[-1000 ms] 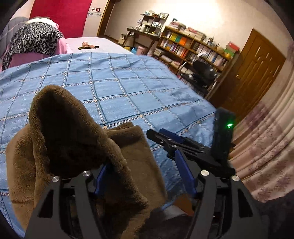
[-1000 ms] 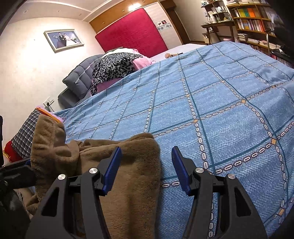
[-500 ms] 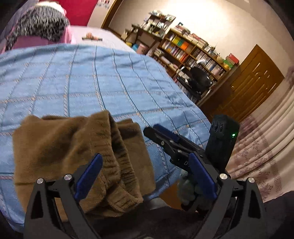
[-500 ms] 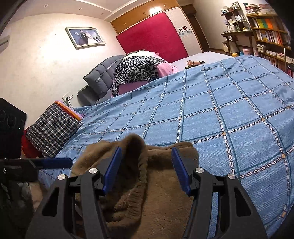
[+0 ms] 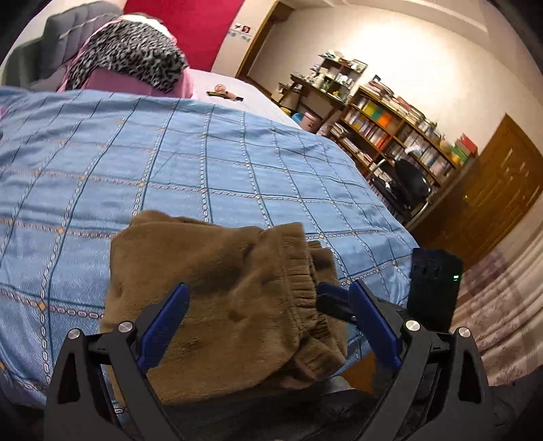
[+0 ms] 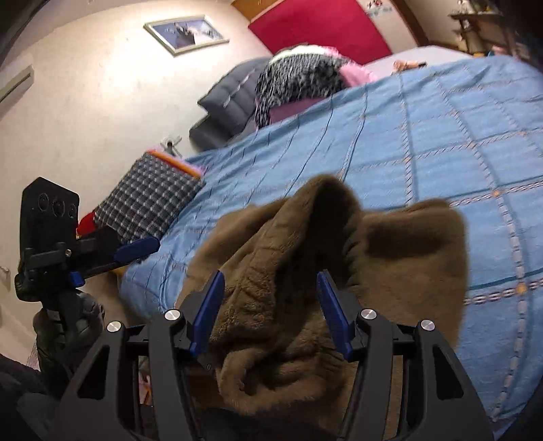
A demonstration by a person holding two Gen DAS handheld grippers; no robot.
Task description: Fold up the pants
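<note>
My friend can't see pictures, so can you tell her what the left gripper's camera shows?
Brown fuzzy pants lie bunched at the near edge of a blue checked bedspread, between the open fingers of the left gripper. Behind the bed are a leopard-print blanket, bookshelves and a wooden door.

Both wrist views close over pants (image 5: 220, 291)

Brown fleece pants (image 5: 220, 291), blue bedspread (image 5: 237, 176) — gridded with pale chain lines, leopard-print throw (image 5: 129, 51), checked pillow (image 6: 149, 203), red headboard (image 6: 319, 30)
</note>
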